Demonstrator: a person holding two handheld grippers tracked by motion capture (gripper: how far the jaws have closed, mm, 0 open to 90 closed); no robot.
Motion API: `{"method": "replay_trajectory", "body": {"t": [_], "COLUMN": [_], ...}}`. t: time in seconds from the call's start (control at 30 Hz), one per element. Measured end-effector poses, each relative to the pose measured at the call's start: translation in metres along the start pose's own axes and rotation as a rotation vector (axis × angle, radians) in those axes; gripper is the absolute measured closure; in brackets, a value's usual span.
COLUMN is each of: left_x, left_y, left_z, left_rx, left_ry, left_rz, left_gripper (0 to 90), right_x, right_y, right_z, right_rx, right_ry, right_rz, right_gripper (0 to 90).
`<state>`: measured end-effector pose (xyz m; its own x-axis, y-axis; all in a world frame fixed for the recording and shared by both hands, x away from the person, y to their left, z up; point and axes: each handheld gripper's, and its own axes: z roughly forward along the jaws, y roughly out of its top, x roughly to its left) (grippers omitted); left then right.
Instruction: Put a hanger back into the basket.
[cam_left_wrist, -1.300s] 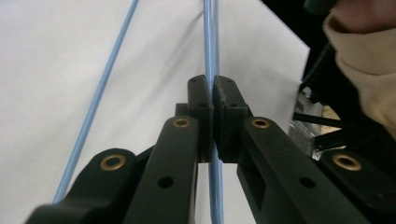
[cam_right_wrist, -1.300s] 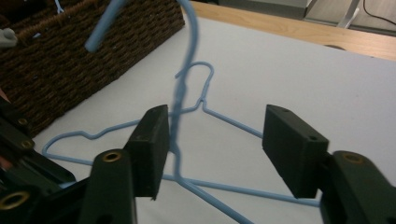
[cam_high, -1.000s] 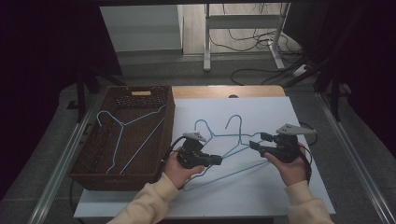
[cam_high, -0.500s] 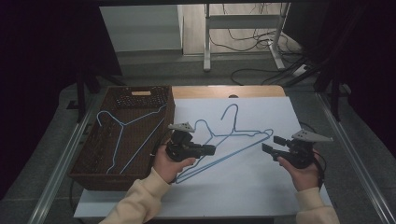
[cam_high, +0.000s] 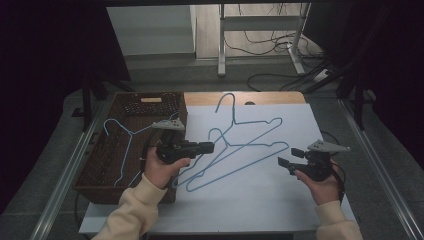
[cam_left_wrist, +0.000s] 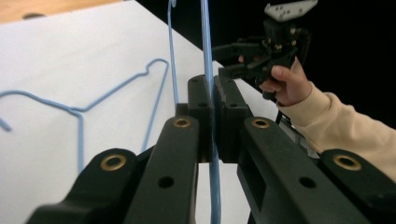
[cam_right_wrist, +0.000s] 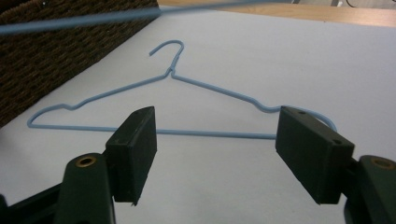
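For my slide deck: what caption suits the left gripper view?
Left gripper clamps a blue wire hanger; the right gripper waits open beyond.

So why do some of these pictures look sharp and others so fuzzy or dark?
High view: white table sheet brightly lit, surroundings nearly black. Left gripper view: the near jaws and clamped blue hanger wire are blurred; the background is black. Right gripper view: the lying hanger is sharp, the near jaws and basket soft.

The left gripper (cam_high: 207, 147) has its jaws pressed together, pointing right; the right gripper (cam_high: 286, 157) points left, jaws spread wide.
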<state>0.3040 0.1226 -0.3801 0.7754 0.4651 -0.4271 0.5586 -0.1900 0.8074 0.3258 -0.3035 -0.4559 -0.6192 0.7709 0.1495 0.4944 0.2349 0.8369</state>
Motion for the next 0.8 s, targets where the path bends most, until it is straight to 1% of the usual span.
{"method": "replay_trajectory", "body": {"t": [0.17, 0.4, 0.53, 0.8], "left_x": [0.005, 0.017, 0.022, 0.032], "left_y": [0.002, 0.001, 0.0, -0.007], "left_z": [-0.021, -0.049, -0.064, -0.093], "left_rx": [-0.032, -0.078, -0.099, -0.144], "left_ry": [0.017, 0.028, 0.042, 0.072], "left_rz": [-0.005, -0.03, -0.033, -0.053], "left_gripper": [86.3, 86.3, 86.3, 86.3], "right_x": [0.0, 0.002, 0.003, 0.003], "right_y": [-0.001, -0.002, -0.003, -0.004], "right_z": [0.003, 0.008, 0.009, 0.01], "right_rx": [0.025, 0.058, 0.069, 0.082], "right_ry": [0.002, 0.001, -0.001, -0.004], "right_rz": [-0.006, -0.026, -0.031, -0.037], "right_gripper": [26.2, 24.9, 24.7, 24.6]}}
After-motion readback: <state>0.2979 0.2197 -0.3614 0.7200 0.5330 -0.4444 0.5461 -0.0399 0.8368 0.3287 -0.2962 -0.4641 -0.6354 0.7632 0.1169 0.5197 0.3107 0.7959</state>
